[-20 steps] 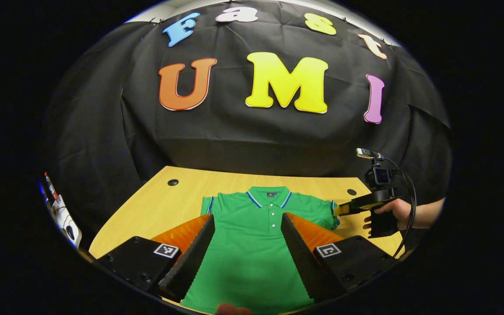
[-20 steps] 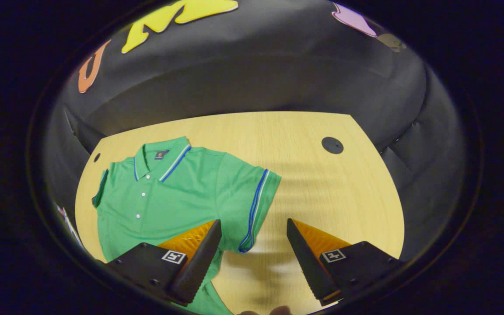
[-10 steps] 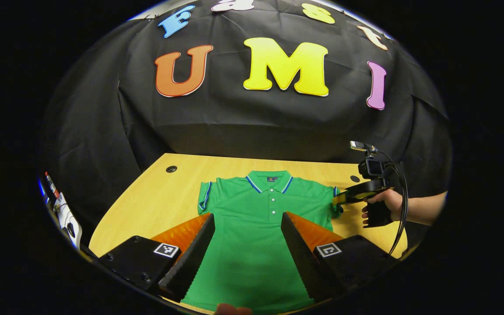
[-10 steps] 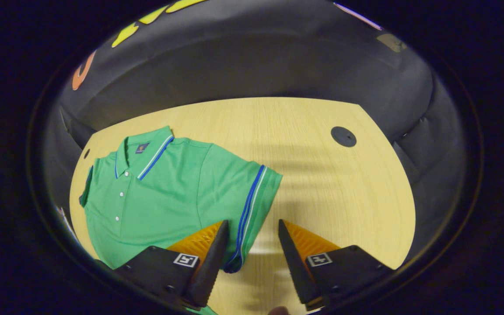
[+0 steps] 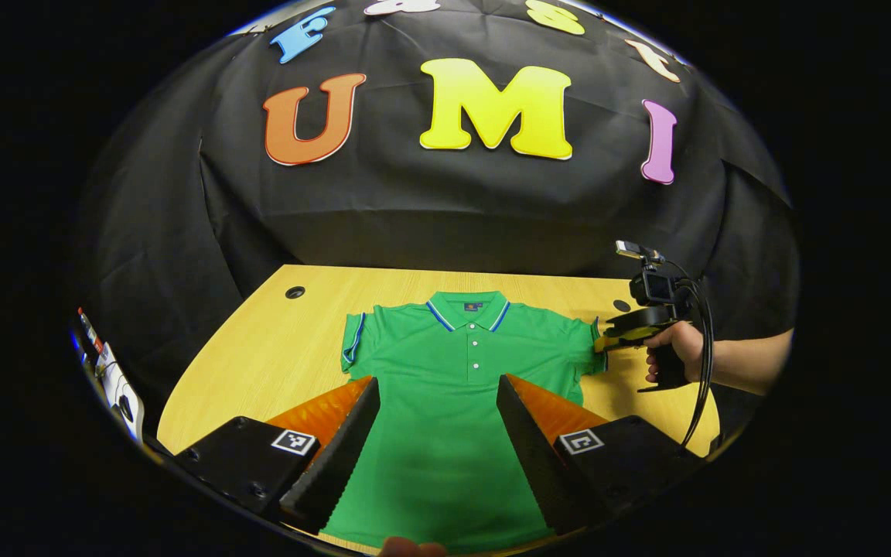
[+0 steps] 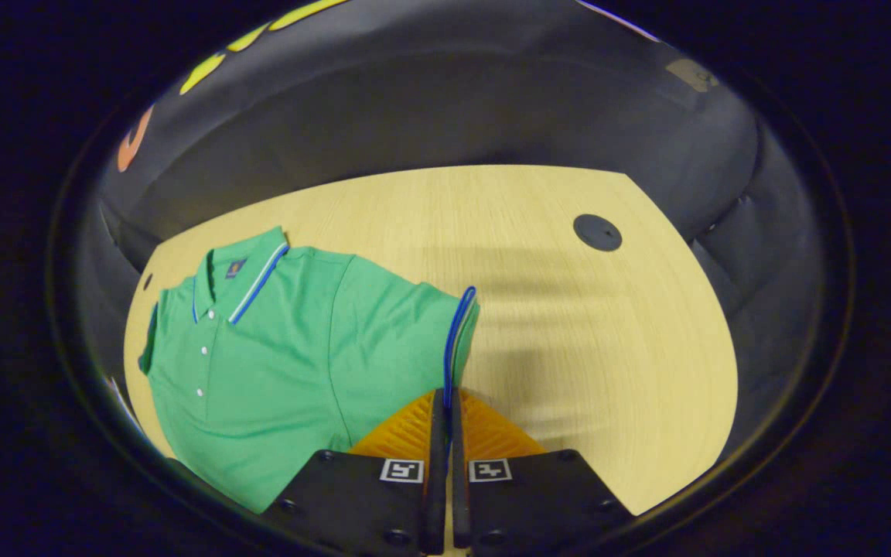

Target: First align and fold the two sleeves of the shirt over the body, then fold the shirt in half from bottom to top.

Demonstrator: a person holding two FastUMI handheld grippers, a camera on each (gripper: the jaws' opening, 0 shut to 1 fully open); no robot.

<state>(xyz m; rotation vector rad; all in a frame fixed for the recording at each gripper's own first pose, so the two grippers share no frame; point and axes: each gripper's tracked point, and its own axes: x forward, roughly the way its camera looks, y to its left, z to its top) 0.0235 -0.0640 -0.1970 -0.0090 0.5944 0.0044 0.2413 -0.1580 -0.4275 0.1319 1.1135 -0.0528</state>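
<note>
The shirt (image 5: 457, 387) lies flat mid-table, collar toward the far edge. The right gripper (image 6: 442, 433) is clamped on the right sleeve (image 6: 457, 333), apparently its cuff; the body lies leftward. The left gripper (image 5: 438, 433) hovers spread over the hem.

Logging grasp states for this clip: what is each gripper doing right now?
Left gripper: open, above the green shirt.
Right gripper: shut on the sleeve cuff.
</note>
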